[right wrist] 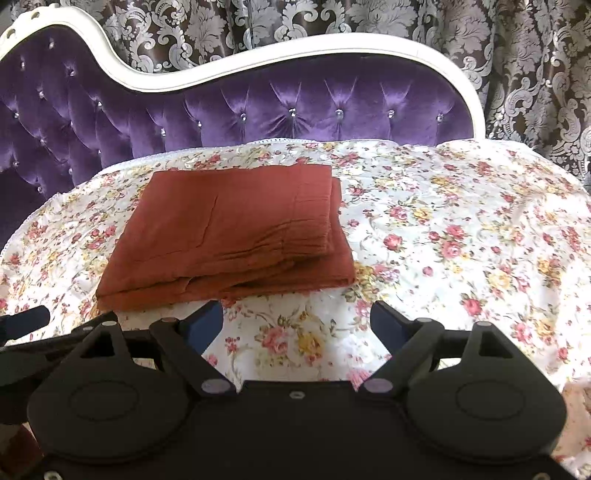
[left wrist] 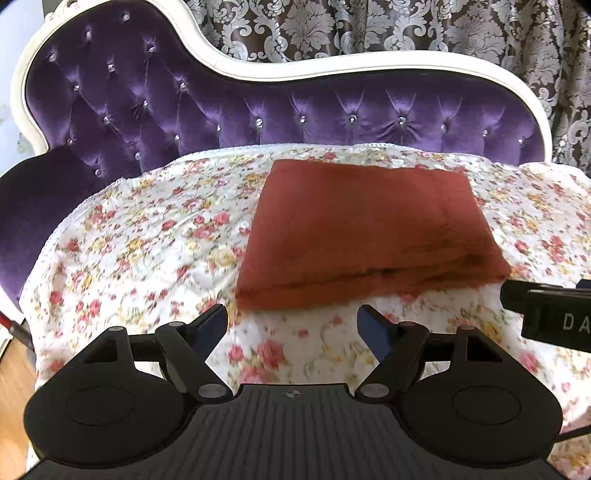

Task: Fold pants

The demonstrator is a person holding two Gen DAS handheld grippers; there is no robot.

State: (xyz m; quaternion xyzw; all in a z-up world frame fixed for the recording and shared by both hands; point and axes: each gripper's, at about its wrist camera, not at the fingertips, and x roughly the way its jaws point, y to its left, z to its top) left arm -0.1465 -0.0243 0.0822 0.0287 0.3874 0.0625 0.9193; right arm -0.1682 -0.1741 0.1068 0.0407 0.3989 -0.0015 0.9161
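Note:
The rust-red pants (left wrist: 365,229) lie folded into a flat rectangle on the floral bedspread (left wrist: 147,240). In the right wrist view the pants (right wrist: 229,229) lie left of centre, with layered edges along the near side. My left gripper (left wrist: 293,321) is open and empty, just short of the pants' near edge. My right gripper (right wrist: 295,317) is open and empty, near the pants' front right corner and not touching them. The right gripper's body (left wrist: 550,310) shows at the right edge of the left wrist view.
A purple tufted headboard (left wrist: 258,110) with a white frame stands behind the bedspread (right wrist: 461,240). Patterned curtains (right wrist: 332,26) hang behind it. The bedspread drops off at the left edge, with wood floor (left wrist: 14,387) below.

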